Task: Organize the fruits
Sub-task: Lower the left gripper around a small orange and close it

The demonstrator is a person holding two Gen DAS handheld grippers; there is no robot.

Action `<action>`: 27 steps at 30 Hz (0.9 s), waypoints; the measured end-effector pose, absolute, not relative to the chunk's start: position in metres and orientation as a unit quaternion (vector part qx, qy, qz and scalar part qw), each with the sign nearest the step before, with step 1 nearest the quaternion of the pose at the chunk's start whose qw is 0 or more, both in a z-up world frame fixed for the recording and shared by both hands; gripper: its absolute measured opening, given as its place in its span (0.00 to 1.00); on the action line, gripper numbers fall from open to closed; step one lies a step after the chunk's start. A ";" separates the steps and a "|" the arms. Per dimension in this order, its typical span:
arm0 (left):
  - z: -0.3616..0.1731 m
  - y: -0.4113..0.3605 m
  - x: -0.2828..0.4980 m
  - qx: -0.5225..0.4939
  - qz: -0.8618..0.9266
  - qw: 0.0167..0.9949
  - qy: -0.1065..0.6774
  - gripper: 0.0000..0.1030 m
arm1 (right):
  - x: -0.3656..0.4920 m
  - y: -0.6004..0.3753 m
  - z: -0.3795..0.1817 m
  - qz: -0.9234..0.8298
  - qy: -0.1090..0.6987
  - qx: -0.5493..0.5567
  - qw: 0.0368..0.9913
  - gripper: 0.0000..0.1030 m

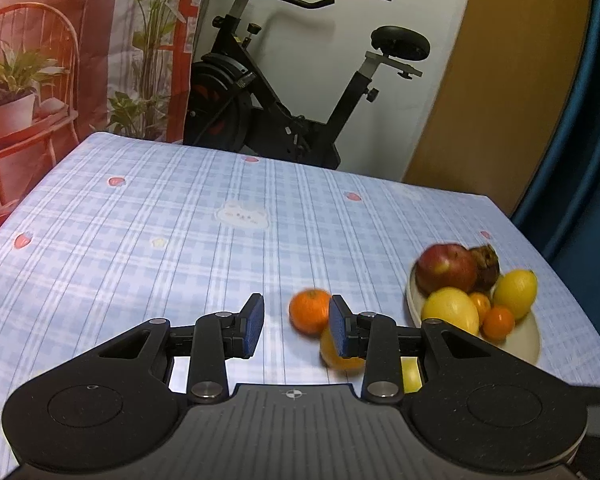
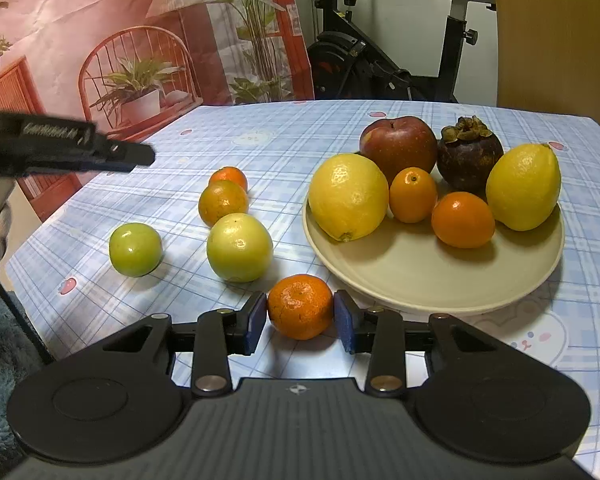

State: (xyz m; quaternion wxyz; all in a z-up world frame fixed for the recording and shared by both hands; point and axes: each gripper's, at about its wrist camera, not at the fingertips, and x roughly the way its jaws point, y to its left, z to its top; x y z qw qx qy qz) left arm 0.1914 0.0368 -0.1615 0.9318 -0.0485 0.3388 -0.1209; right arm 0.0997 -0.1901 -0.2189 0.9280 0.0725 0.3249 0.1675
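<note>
The right hand-held gripper (image 2: 300, 322) stands spread around a mandarin (image 2: 300, 306) on the tabletop (image 2: 188, 288), just beside the plate (image 2: 420, 280). Close squarely on its widest part, gently. The left hand-held gripper (image 1: 296, 326) hangs spread, empty.

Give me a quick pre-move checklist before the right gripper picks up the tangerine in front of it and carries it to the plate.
1. tangerine sits between the right gripper fingers: ok.
2. Pads closed on the fruit: not ok; small gaps show on both sides.
3. Free space on the plate: ok, its near half is bare.
4. Path from tangerine to plate unobstructed: ok.
5. left gripper out of the way: ok; it is open over the far tangerines, left of the path.
6. Nearby pale green fruit apart from the fingers: ok.
</note>
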 end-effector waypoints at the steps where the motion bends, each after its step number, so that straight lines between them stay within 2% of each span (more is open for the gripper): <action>1: -0.162 0.035 0.198 -0.049 -0.122 0.931 0.342 0.36 | 0.100 -0.190 -0.219 0.168 0.325 0.073 0.928 0.38; 13: -0.196 0.017 0.258 -0.102 -0.120 0.902 0.403 0.39 | 0.103 -0.191 -0.220 0.174 0.328 0.070 0.926 0.38; 19: -0.205 0.009 0.261 -0.083 -0.121 0.900 0.411 0.42 | 0.103 -0.192 -0.221 0.177 0.327 0.074 0.926 0.38; 27: -0.215 0.005 0.264 -0.063 -0.112 0.896 0.425 0.42 | 0.102 -0.194 -0.222 0.178 0.325 0.074 0.926 0.38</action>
